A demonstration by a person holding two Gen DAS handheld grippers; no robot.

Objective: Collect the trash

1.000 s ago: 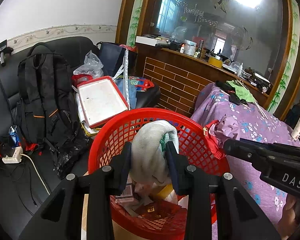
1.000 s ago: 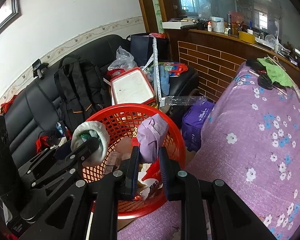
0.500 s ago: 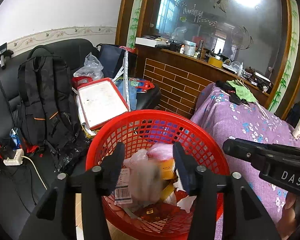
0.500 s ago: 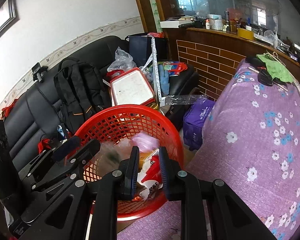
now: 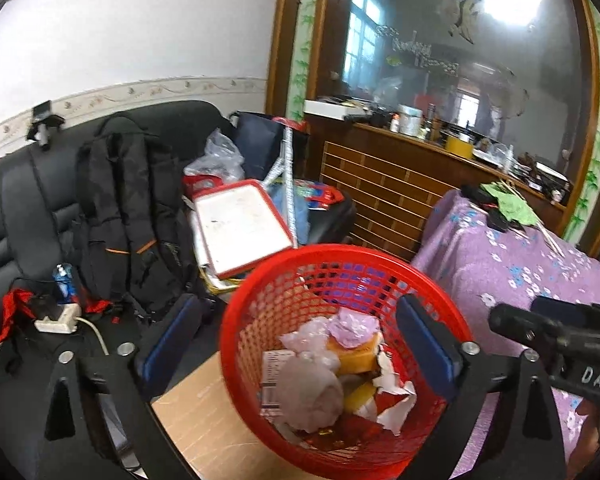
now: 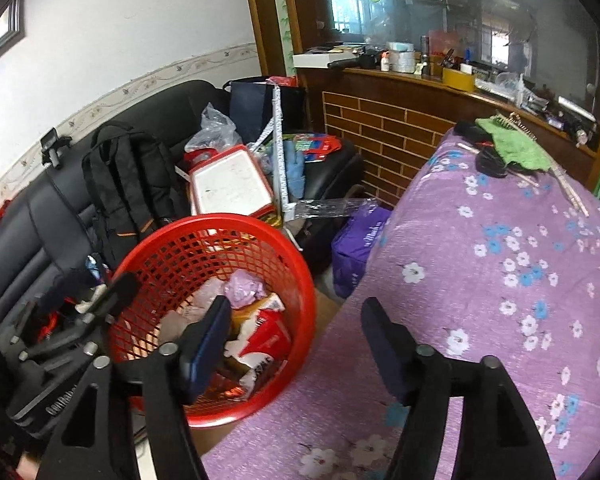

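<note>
Red mesh basket [image 5: 440,292] takes the rubbish; both tongs stand spread and hold nothing.

Crumpled wrappers, a purple plastic wad [image 5: 354,326], a pale soft bundle [image 5: 314,390] and torn red-and-white packaging [image 6: 266,334] lie loose in the basket, which sits just left of the purple flowered cloth [image 6: 500,264]. The left gripper [image 5: 300,344] has just been opening and hangs above the basket; the right gripper [image 6: 296,336] has just been opening too, its left finger over the basket and its right over the cloth. Such scraps look light, soft and crushable, probably slippery where plastic, so any further piece is best pinched across a bunched fold, not a flat edge.
</note>
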